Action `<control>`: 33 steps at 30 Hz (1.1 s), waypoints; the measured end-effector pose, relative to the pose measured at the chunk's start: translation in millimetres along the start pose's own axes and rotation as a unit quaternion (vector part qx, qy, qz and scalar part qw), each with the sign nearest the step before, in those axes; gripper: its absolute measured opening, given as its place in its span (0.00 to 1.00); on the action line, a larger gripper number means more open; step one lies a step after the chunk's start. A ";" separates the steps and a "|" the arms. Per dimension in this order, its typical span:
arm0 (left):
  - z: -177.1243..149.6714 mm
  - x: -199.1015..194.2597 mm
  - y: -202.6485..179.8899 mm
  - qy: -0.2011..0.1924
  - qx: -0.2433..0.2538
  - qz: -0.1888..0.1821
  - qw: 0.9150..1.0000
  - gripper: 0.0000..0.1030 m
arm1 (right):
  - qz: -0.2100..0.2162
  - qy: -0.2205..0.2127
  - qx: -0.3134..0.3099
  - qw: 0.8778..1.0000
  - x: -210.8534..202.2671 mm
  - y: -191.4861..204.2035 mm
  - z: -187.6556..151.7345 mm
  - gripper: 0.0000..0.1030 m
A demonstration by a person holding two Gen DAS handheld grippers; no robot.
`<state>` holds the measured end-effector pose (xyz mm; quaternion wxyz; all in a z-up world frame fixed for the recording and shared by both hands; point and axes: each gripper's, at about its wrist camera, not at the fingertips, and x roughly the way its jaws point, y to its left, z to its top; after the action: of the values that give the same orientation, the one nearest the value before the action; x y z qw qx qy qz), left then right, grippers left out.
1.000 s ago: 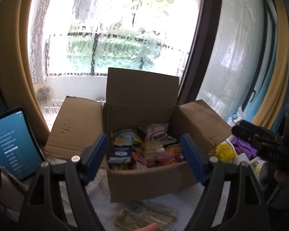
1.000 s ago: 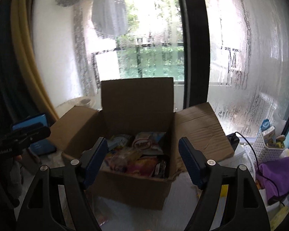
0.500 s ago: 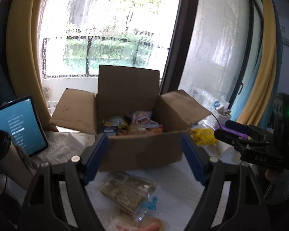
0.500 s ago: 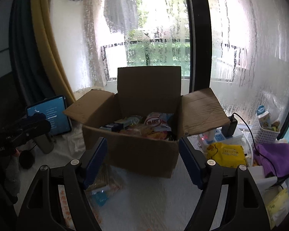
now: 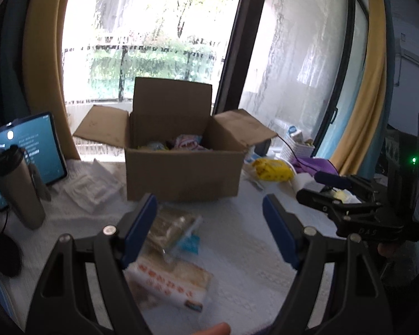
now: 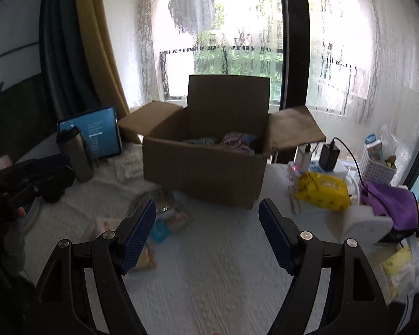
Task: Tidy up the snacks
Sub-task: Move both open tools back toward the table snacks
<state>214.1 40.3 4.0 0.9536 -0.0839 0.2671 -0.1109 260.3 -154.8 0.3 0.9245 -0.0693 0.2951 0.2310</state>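
An open cardboard box (image 5: 181, 167) sits on the white cloth (image 6: 223, 265) with snack packets (image 6: 237, 142) showing inside it, and both the left gripper (image 5: 209, 223) and the right gripper (image 6: 206, 229) hang in front of the box with jaws spread wide and nothing between them. In front of the box, a few loose snack packs (image 5: 170, 229) lie on the cloth, partly behind the inner finger of each gripper. Those packs are blurred, so I cannot read them, and most of the box's contents hide behind its front wall.
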 end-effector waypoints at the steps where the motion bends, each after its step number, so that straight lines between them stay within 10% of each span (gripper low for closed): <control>1: -5.2 -1.9 -2.3 0.004 -0.001 -0.001 1.000 0.77 | 0.000 0.002 -0.001 1.000 -3.9 0.4 -5.6 0.77; 21: -113.6 -24.6 -22.5 0.077 -0.081 0.001 0.994 0.77 | 0.085 0.114 -0.017 0.990 -10.2 32.8 -134.3 0.77; 33: -173.3 -26.4 -13.1 0.133 -0.113 0.015 0.984 0.77 | 0.102 0.181 -0.138 0.968 0.9 64.8 -188.5 0.86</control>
<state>98.4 17.0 -126.2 0.8954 -0.1716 0.4039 -0.0756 133.8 -147.1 -153.6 0.8085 -0.2063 0.4288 0.3463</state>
